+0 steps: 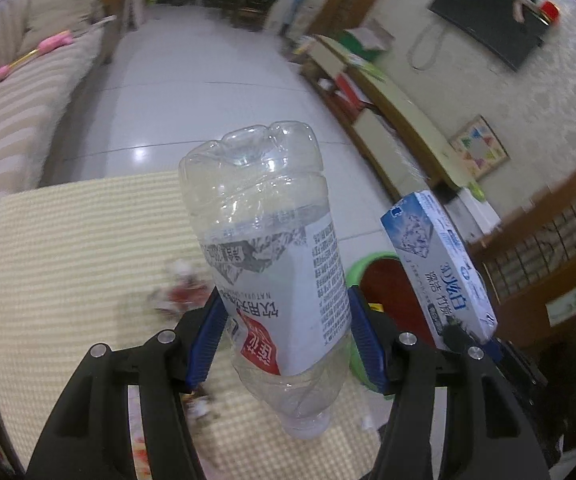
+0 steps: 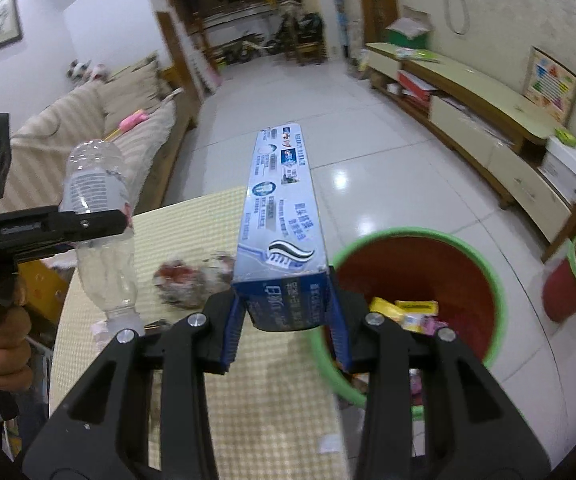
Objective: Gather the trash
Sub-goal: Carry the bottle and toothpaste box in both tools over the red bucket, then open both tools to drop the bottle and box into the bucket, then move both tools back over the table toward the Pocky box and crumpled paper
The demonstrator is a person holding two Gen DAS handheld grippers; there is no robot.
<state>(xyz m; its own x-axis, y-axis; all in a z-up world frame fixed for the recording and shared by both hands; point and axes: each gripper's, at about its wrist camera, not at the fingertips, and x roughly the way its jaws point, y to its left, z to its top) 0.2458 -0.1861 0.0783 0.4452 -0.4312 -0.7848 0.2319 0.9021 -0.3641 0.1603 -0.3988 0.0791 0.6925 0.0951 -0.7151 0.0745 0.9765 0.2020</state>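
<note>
My left gripper (image 1: 284, 332) is shut on a clear plastic bottle (image 1: 268, 240), held neck down above the yellow checked table (image 1: 68, 260). The bottle also shows in the right wrist view (image 2: 96, 216). My right gripper (image 2: 288, 320) is shut on a blue toothpaste box (image 2: 282, 216), held above the table's right edge; the box also shows in the left wrist view (image 1: 435, 268). A red bin with a green rim (image 2: 419, 280) stands on the floor right of the table and holds several wrappers. A crumpled red and white wrapper (image 2: 184, 280) lies on the table.
A smaller red bin with a green rim (image 2: 575, 280) stands further right. A striped sofa (image 2: 88, 140) runs along the left. A low TV cabinet (image 2: 487, 120) lines the right wall. White tiled floor (image 2: 288, 92) lies beyond the table.
</note>
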